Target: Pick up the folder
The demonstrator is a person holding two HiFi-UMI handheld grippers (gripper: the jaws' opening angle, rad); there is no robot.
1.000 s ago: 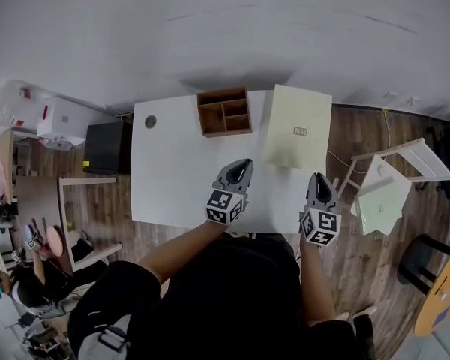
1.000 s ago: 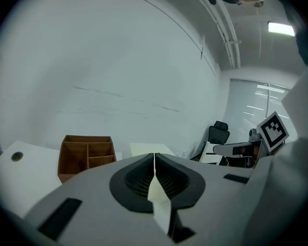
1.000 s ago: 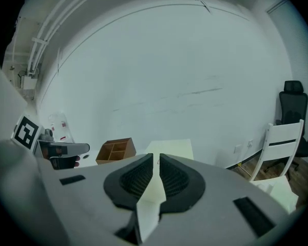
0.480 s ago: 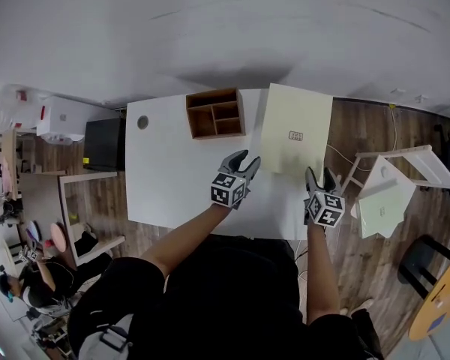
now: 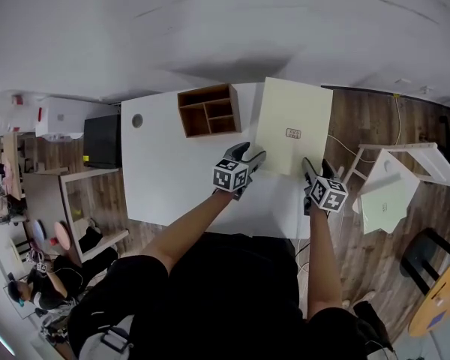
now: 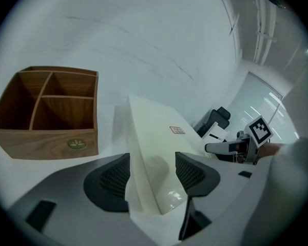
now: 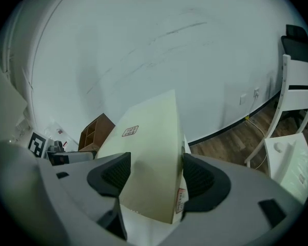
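Folder (image 5: 292, 122) pale cream; compartment box (image 5: 207, 94) brown wood; table (image 5: 165, 178) white; floor (image 5: 360, 126) brown planks.

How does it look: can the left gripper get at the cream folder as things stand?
Probably yes: the left gripper is opening its jaws around the cream folder, whose near corner sits between them; the wooden organizer stands clear to one side.

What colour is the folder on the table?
The folder is pale cream-yellow; the head view shows it best.

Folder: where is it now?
Head view: folder lies on the table's right end, beside the wooden organizer, its near corners between the opening jaws of the left gripper and right gripper.
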